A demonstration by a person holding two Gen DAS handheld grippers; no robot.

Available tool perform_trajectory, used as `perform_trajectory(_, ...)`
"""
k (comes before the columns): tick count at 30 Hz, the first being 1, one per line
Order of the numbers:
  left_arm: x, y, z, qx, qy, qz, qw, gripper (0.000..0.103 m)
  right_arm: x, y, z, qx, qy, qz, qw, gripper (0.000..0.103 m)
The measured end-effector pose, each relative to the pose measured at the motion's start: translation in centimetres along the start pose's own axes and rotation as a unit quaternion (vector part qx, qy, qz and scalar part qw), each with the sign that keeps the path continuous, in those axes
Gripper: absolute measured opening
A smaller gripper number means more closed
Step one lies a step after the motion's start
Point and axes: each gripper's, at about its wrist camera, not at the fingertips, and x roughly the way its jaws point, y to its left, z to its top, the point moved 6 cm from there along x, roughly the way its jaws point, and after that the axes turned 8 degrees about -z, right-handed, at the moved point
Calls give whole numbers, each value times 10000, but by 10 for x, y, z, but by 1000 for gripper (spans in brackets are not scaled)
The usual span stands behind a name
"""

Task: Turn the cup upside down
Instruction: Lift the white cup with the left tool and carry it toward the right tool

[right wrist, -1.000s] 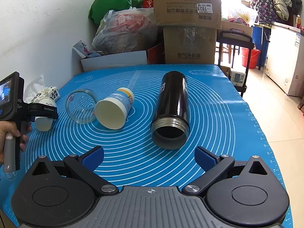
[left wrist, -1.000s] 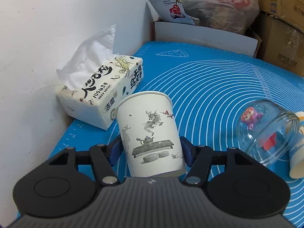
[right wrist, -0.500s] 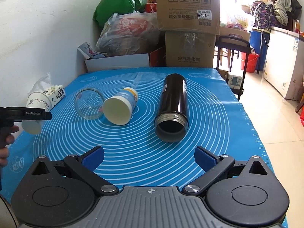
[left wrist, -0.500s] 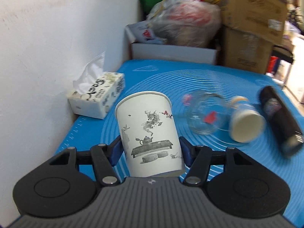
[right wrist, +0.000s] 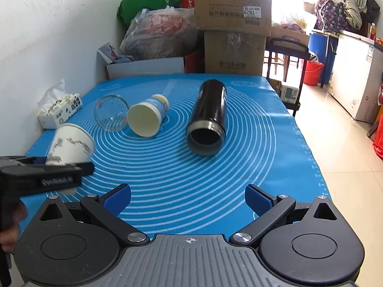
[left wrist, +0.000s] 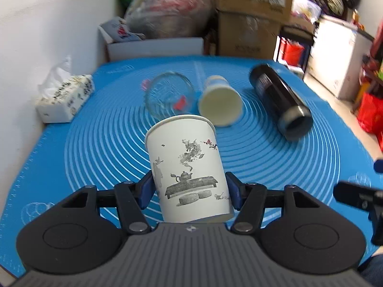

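Left wrist view shows my left tool (left wrist: 189, 189) clamped on the paper cup (left wrist: 189, 165), blue pads pressing both sides of its lower wall, rim pointing away from me. The cup is lifted off the blue mat (left wrist: 95, 143) that covers the tabletop, over the near left part. In the right wrist view the same cup (right wrist: 70, 143) sits tilted in the tool, mouth up and leaning toward the middle. My right tool (right wrist: 188, 201) hangs spread wide and empty above the near edge.

To do the flip well, I judge I should roll my wrist until the rim faces straight down, with enough height that the rim does not scrape the mat mid-turn. The wall is thin paper, so I want only light pressure; harder squeezing would crease it. I would set it down on bare mat, short of the glass jar (left wrist: 167, 95), the yellow-rimmed cup (left wrist: 220, 102) and the black flask (left wrist: 280, 102), all lying on their sides.
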Motion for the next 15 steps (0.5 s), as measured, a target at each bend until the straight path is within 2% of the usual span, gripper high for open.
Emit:
perform_trajectory(3, 9, -8, -9, 102, 129, -71, 9998, 64, 3, -4, -3, -2, 52, -14, 10000, 103)
perform_trajectory(6, 16, -7, -15, -20, 252, -136, 9996, 64, 8, -5, -5, -3, 99, -13, 10000, 103)
perform_trajectory(11, 21, -3, -21, -93, 301, -75, 9995, 66, 14, -4, -7, -70, 160, -8, 9998, 103)
perform_trajectory(13, 21, -2, -22, -112, 363, -62, 9993, 74, 16, -2, -7, -111, 176, -12, 9998, 103)
perform_trajectory(14, 22, -2, -21, -120, 390, -16, 9992, 85, 16, -1, -6, -118, 171, 12, 9998, 103)
perform_trajectory(15, 21, -1, -21, -127, 378, 40, 9992, 88, 16, -1, -6, -120, 167, 35, 9998, 103)
